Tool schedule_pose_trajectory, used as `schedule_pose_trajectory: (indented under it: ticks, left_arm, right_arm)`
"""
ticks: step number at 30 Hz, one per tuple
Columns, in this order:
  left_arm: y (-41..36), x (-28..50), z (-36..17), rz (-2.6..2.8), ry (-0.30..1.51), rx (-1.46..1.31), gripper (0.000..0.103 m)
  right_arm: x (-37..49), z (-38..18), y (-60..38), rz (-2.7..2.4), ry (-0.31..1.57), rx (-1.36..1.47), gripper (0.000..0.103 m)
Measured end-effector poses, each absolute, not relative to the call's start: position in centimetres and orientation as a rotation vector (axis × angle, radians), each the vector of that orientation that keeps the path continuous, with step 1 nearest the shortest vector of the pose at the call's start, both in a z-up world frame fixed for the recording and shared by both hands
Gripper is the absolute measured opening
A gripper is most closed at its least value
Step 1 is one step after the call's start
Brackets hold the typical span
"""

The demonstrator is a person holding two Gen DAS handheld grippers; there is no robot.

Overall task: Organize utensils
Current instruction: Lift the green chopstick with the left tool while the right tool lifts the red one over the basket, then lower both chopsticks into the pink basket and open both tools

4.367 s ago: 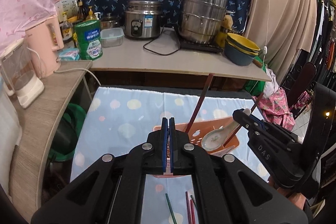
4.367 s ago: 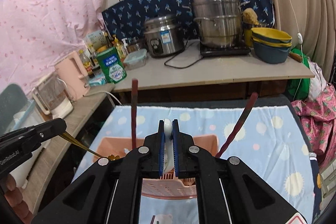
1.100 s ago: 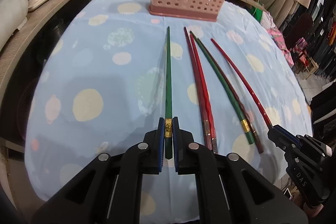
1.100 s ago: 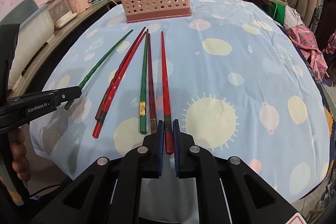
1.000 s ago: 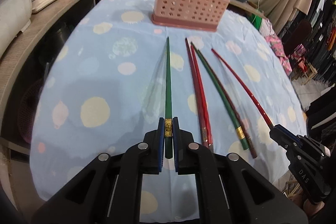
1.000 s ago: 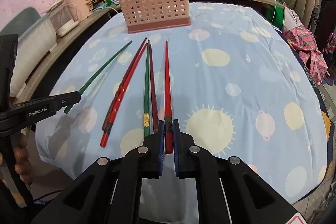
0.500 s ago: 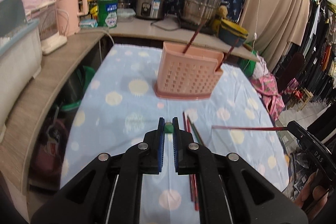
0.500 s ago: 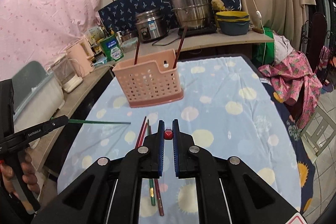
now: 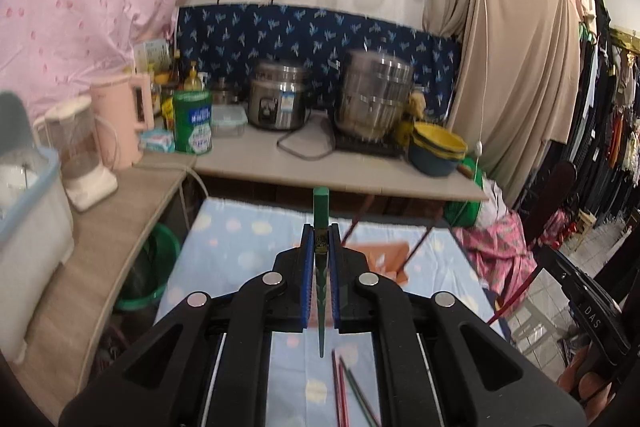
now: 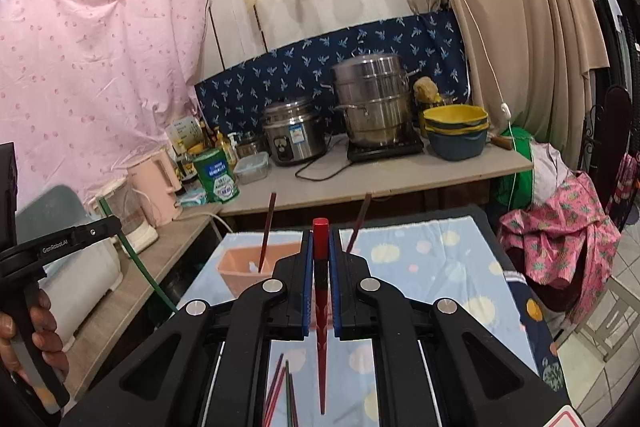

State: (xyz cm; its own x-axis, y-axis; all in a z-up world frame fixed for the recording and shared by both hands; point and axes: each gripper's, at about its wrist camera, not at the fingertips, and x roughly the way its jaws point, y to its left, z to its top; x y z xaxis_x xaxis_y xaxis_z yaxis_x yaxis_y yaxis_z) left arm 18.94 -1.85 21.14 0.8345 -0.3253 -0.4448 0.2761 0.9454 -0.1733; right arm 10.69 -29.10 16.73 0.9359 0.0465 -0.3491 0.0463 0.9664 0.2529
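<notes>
My left gripper is shut on a green chopstick, held upright with its thin tip pointing down over the table. My right gripper is shut on a red chopstick, also upright, tip down. The pink perforated utensil basket stands on the table ahead with two dark red chopsticks leaning in it; in the left wrist view the basket is mostly hidden behind my fingers. Three loose chopsticks lie on the cloth below; they also show in the right wrist view.
The table has a light blue spotted cloth. Behind it a counter holds a rice cooker, steel steamer pot, stacked bowls, green canister and pink kettle. A green bin sits on the floor left.
Both grippers have lifted their chopsticks off the table and turned them upright, tips down. They have risen and come closer to the basket, now seen from above.
</notes>
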Motion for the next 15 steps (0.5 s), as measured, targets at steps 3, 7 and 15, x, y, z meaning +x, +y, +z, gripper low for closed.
schedule_pose_trajectory:
  ticks: [3,7,15]
  left_arm:
    - [-2.1,20.4,23.4,-0.306,0.423,-0.114,0.007]
    - [-2.6,23.0,24.9,-0.294,0.366,-0.121,0.007]
    - [-3.9,28.2,22.3,-0.273,0.411,-0.095,0.007]
  right_arm:
    - [12.9,18.9,-29.4,-0.005,0.298,0.263,0.007]
    - [16.0,21.2,-29.4,-0.017,0.233,0.258,0.007]
    - [22.9,20.8,-30.3,-0.031,0.246,0.285,0.007]
